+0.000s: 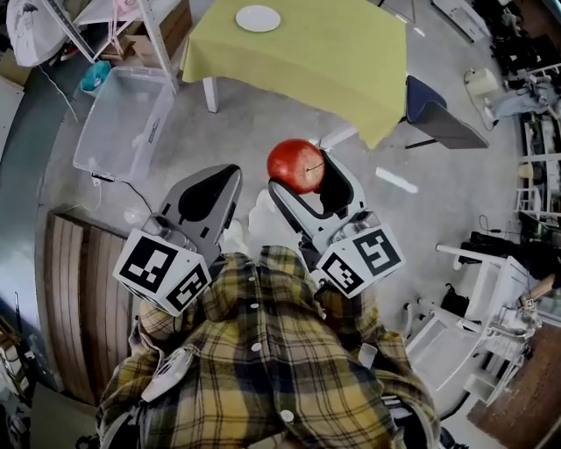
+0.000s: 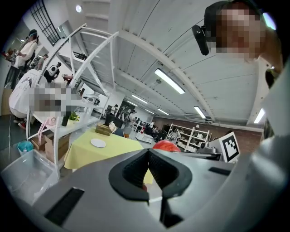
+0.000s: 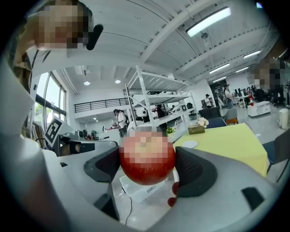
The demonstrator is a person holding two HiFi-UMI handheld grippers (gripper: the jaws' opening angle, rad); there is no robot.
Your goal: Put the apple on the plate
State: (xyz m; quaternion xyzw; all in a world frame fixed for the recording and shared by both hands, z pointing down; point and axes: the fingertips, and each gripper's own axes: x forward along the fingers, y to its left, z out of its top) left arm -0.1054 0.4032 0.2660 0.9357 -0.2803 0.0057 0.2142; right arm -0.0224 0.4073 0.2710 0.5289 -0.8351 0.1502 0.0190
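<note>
My right gripper (image 1: pixel 302 168) is shut on a red apple (image 1: pixel 296 165), held up in front of me above the concrete floor. In the right gripper view the apple (image 3: pixel 146 162) fills the gap between both black pads. My left gripper (image 1: pixel 219 180) hangs beside it to the left, shut with nothing in it; its pads (image 2: pixel 136 170) meet in the left gripper view. A white plate (image 1: pixel 258 17) lies on the table with the yellow cloth (image 1: pixel 324 61) some way ahead. The plate (image 2: pixel 98 143) also shows far off in the left gripper view, and as a small plate (image 3: pixel 189 144) in the right gripper view.
A clear plastic bin (image 1: pixel 123 123) stands on the floor at the left, next to a white rack (image 1: pixel 114 31). A dark chair (image 1: pixel 438 114) sits at the table's right corner. White shelving (image 1: pixel 473 333) stands at my right, a wooden pallet (image 1: pixel 74 298) at my left.
</note>
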